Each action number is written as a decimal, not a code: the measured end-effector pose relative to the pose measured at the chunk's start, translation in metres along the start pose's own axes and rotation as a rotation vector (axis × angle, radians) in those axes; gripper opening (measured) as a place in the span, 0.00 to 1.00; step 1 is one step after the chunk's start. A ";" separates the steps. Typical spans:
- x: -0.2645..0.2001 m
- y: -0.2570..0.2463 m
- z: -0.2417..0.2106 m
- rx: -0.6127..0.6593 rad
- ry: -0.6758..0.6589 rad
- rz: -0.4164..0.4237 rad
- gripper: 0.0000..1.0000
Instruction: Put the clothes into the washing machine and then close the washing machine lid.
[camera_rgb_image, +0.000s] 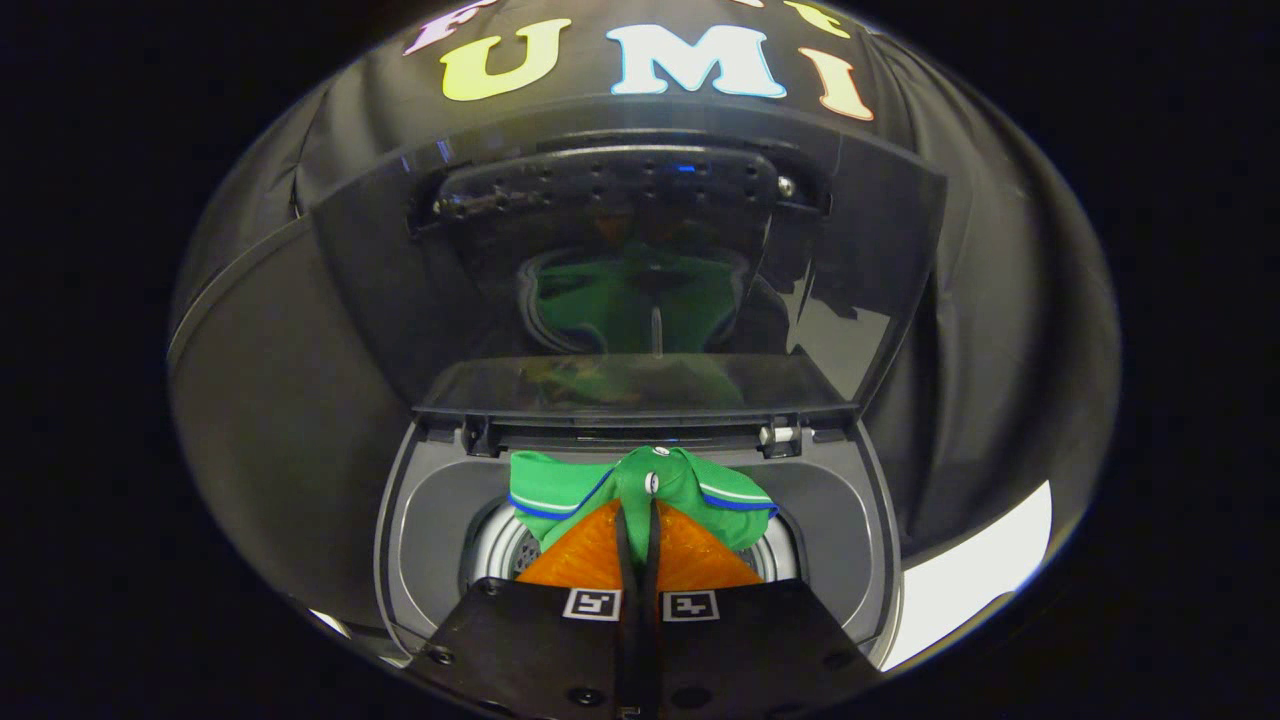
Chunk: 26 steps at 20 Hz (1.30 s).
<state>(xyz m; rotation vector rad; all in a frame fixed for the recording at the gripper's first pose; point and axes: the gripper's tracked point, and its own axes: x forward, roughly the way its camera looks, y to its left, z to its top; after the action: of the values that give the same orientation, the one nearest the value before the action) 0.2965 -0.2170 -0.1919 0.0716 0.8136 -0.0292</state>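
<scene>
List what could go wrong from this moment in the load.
The gripper is shut on the green shirt above the drum opening. One sleeve spreads toward the back rim by the hinge; released here, it might drape over the rim instead of dropping in. Cloth left there could then get caught under the raised lid when it closes.

The gripper hangs over the open drum of the washing machine, its fingers pressed together on the shirt, which drapes above the drum, and behind it the lid stands upright.
</scene>
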 end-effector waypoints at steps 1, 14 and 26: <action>0.005 -0.001 -0.007 0.003 0.017 -0.009 0.01; 0.033 -0.007 -0.038 0.030 0.129 -0.049 0.02; 0.031 -0.002 -0.032 0.067 0.120 -0.028 0.98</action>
<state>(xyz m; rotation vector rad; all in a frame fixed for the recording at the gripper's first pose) 0.2945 -0.2169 -0.2362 0.1256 0.9338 -0.0794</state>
